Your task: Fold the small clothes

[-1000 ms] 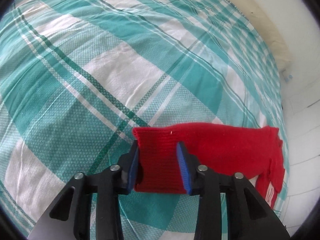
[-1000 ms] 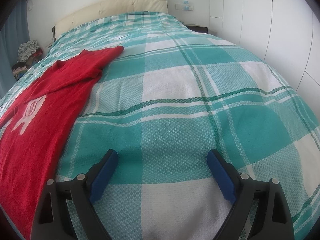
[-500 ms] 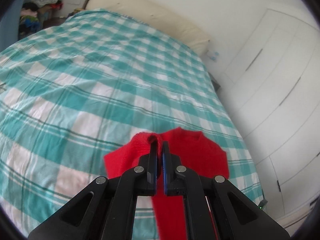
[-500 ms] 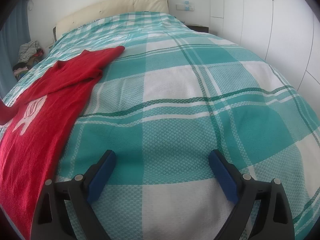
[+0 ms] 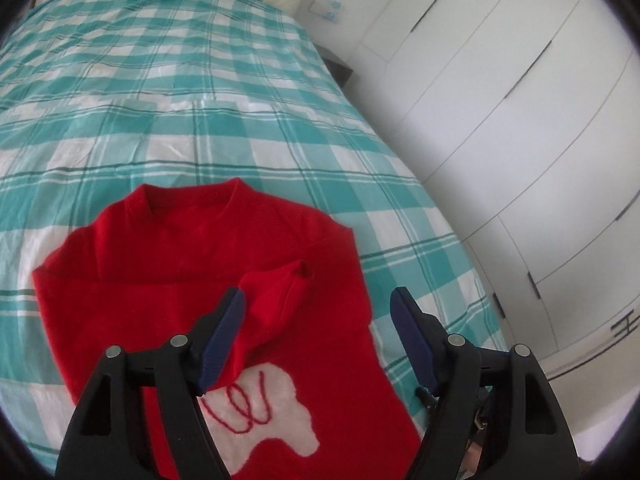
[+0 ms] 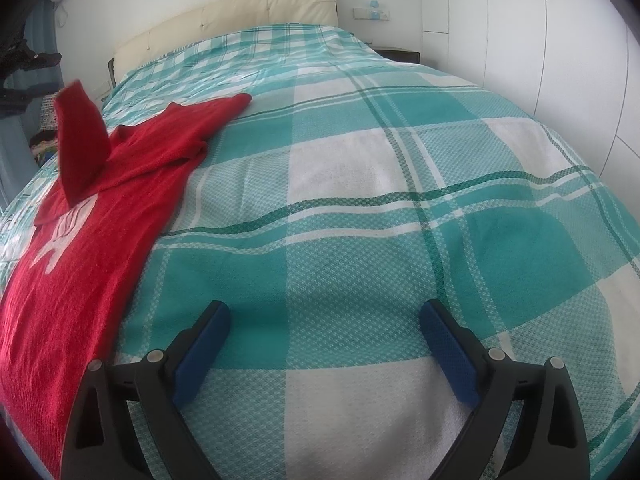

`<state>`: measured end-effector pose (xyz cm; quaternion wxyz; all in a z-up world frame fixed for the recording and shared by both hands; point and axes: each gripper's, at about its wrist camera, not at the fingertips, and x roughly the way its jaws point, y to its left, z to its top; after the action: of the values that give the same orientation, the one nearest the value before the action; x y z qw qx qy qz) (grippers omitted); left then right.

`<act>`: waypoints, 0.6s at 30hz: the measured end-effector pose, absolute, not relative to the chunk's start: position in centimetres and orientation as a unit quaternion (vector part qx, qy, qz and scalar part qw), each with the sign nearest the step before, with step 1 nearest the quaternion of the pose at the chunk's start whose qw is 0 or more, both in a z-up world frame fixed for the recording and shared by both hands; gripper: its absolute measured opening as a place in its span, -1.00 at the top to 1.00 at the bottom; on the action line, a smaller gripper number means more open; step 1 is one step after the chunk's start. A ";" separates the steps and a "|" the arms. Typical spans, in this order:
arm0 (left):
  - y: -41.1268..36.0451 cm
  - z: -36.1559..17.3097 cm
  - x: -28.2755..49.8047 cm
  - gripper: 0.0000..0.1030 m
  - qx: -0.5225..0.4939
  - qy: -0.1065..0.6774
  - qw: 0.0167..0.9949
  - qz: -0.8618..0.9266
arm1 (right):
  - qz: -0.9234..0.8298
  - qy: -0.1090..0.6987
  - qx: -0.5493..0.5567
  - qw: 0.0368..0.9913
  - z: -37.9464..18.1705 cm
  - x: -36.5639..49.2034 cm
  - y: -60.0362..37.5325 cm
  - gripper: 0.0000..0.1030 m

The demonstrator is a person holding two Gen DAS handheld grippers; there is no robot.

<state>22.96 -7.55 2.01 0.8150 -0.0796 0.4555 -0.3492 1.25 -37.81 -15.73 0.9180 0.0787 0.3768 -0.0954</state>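
A small red knit sweater (image 5: 200,280) with a white animal patch lies flat on the teal checked bedspread (image 5: 200,80). Its left sleeve (image 5: 276,296) is brought over the chest; the cuff end stands up loosely, touching the left pad. My left gripper (image 5: 316,336) hovers above the sweater's chest, jaws wide open. In the right wrist view the sweater (image 6: 80,272) lies at the left, with the raised sleeve (image 6: 78,148) blurred. My right gripper (image 6: 324,352) is open and empty, low over bare bedspread (image 6: 360,200) to the right of the sweater.
A cream headboard (image 6: 240,12) is at the far end of the bed. White wardrobe doors (image 5: 500,100) run along the bed's right side. A dark nightstand (image 6: 400,54) sits by the headboard. Clutter (image 6: 40,144) lies at the left beyond the bed.
My left gripper closed on the sleeve cuff, carried it up and across over the sweater's chest, then opened and let it go. The right gripper stayed nearly still.
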 end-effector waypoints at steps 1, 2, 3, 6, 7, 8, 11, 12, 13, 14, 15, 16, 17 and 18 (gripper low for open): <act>-7.2 2.0 22.4 -0.48 -0.071 0.458 0.816 -0.345 | -0.094 0.377 0.080 0.918 -15.7 1.2 -37.8 -0.88; -6.6 2.2 21.8 -0.50 -0.061 0.457 0.821 -0.335 | -0.093 0.377 0.080 0.918 -15.8 1.2 -37.8 -0.88; -5.8 2.6 21.1 -0.52 -0.049 0.454 0.829 -0.323 | -0.093 0.377 0.081 0.918 -15.8 1.2 -37.8 -0.88; -2.4 3.8 18.8 -0.67 -0.003 0.448 0.847 -0.285 | -0.091 0.376 0.083 0.918 -15.8 1.1 -37.8 -0.89; -1.2 4.0 17.9 -0.70 0.018 0.449 0.851 -0.271 | -0.091 0.376 0.083 0.918 -15.8 1.1 -37.9 -0.89; 0.1 4.1 17.0 -0.73 0.041 0.451 0.854 -0.257 | -0.091 0.376 0.083 0.918 -15.8 1.1 -37.8 -0.89; 4.1 3.8 14.1 -0.74 0.106 0.469 0.851 -0.210 | -0.092 0.376 0.082 0.918 -15.8 1.1 -37.8 -0.89; 5.5 3.6 13.1 -0.74 0.120 0.476 0.849 -0.194 | -0.092 0.377 0.082 0.918 -15.8 1.1 -37.8 -0.89; 6.8 3.5 12.2 -0.74 0.127 0.482 0.848 -0.180 | -0.092 0.377 0.081 0.918 -15.8 1.1 -37.8 -0.89; 8.2 3.4 11.4 -0.75 0.128 0.486 0.848 -0.167 | -0.092 0.378 0.080 0.918 -15.8 1.1 -37.8 -0.89; 9.4 3.3 10.7 -0.79 0.122 0.488 0.850 -0.156 | -0.093 0.379 0.079 0.917 -15.8 1.2 -37.8 -0.89; 10.4 3.0 9.9 -0.83 0.113 0.488 0.853 -0.146 | -0.092 0.380 0.079 0.917 -15.8 1.3 -37.9 -0.90; 10.9 2.5 9.2 -0.87 0.104 0.485 0.858 -0.138 | -0.089 0.382 0.080 0.917 -15.8 1.4 -37.9 -0.91; 11.3 1.8 8.6 -0.87 0.095 0.480 0.862 -0.133 | -0.083 0.385 0.082 0.916 -15.7 1.5 -38.0 -0.94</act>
<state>8.64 11.33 1.77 0.8617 0.0953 0.4802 -0.1333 1.50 -38.04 -15.69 0.9156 0.0822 0.3846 -0.0833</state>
